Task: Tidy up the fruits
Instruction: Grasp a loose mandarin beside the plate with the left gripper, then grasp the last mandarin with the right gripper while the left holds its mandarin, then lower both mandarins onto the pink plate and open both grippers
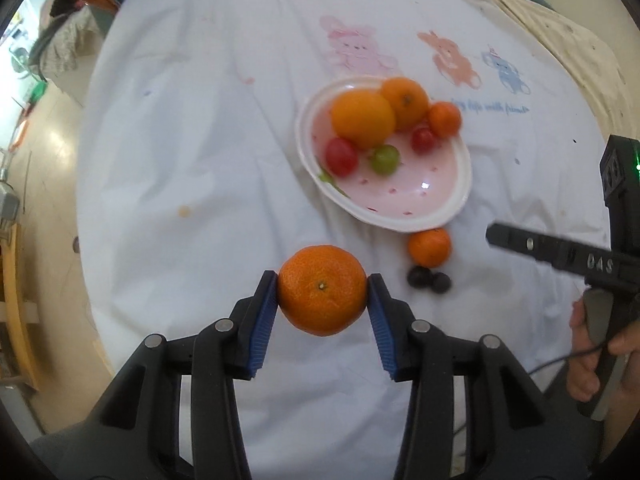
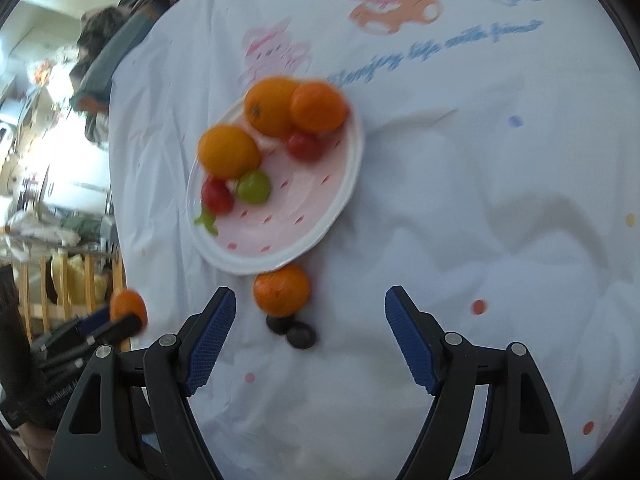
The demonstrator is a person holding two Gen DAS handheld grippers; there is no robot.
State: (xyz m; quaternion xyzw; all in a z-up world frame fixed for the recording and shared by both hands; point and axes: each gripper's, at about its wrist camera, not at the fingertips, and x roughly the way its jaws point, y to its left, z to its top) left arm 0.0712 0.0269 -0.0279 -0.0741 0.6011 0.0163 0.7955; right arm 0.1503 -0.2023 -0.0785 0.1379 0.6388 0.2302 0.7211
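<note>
My left gripper (image 1: pixel 322 280) is shut on a mandarin (image 1: pixel 322 290) and holds it above the white cloth, short of the pink plate (image 1: pixel 416 196). The plate holds two oranges (image 1: pixel 362 120), a small mandarin (image 1: pixel 445 119), two red tomatoes (image 1: pixel 341 156) and a green grape (image 1: pixel 385 159). A loose mandarin (image 1: pixel 429 246) and two dark grapes (image 1: pixel 429 280) lie on the cloth by the plate's near rim. My right gripper (image 2: pixel 310 300) is open and empty, just short of that loose mandarin (image 2: pixel 281 289) and the dark grapes (image 2: pixel 292 330). The plate (image 2: pixel 320 216) lies beyond.
A white cloth (image 1: pixel 192 152) with cartoon animal prints covers the round table. The right gripper's body (image 1: pixel 560 256) shows at the right edge of the left wrist view. The table edge drops to the floor (image 1: pixel 44 140) on the left, with furniture beyond.
</note>
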